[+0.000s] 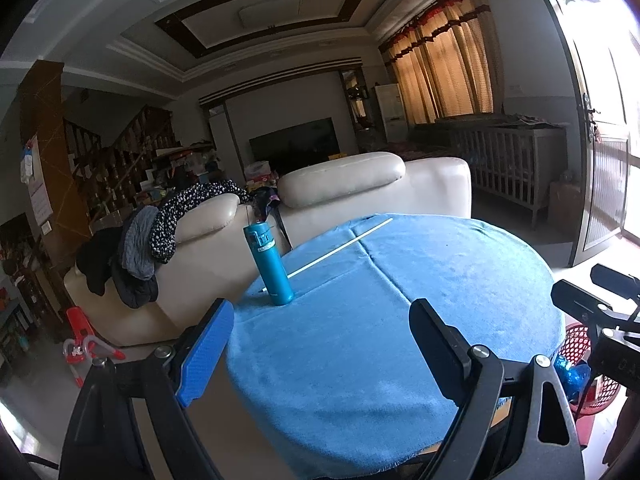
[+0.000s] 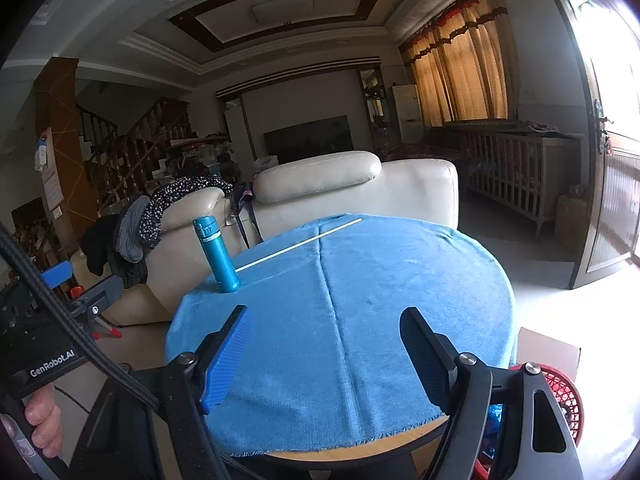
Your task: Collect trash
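Both jaws spread wide, nothing between them: left gripper [image 1: 320,356] and right gripper [image 2: 326,356] low in their frames, hovering over the near edge of the round table [image 2: 348,454]. Largest thing ahead: blue cloth [image 1: 400,320] covering the tabletop, filling the centre of each view. Behind it, cream sofa [image 1: 340,184] at mid-frame with dark clothes [image 1: 160,240] draped over its left side. On the cloth, teal bottle [image 1: 269,264] upright at centre left; just behind it a thin white stick [image 1: 340,248] lying diagonally toward the far edge, likely the only trash on the table. Red basket [image 2: 564,394] at lower right, beside and below the table, with crumpled blue plastic [image 1: 572,372] in it; the rest of its contents hidden. Risks, as judgement: stick lies flat and slim, so wide pads may slip over it or pinch up cloth; a reach past the bottle could knock it over; a snagged cloth could drag both things off.
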Motion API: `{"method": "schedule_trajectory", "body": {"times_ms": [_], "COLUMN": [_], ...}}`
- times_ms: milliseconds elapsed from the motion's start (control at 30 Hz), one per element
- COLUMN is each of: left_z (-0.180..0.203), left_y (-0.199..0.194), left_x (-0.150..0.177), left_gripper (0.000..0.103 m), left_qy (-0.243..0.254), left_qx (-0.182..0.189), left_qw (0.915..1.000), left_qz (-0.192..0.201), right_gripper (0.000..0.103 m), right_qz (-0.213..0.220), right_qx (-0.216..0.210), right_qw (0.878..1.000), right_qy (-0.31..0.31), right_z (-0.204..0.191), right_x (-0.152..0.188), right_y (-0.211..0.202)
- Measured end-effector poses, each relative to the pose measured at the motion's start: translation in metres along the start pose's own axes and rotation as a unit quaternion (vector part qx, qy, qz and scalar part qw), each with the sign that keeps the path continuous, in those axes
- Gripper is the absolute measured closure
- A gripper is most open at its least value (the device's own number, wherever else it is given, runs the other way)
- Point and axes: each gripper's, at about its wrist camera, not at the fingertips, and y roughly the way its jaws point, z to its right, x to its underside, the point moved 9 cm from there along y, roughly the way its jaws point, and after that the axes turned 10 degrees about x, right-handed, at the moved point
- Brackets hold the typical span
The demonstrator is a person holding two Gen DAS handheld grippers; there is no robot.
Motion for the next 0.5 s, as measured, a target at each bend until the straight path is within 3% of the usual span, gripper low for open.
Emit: {"method": "schedule_trajectory", "body": {"times_ms": [500], "left_z": [-0.0018], "left_y": [-0.0007], "left_x": [0.0042], "left_gripper": [0.013], "left_qy": [0.001], "left_qx": [0.003], "left_qw": [1.0], "left_qz": [-0.002], "right_gripper": [0.024], "right_qz": [0.007], "right_qx": [0.0], "right_qw": [1.0], "right_qy": [-0.01], "right_z": [-0.0039], "right_x": [-0.002], "right_y": [-0.0058]}}
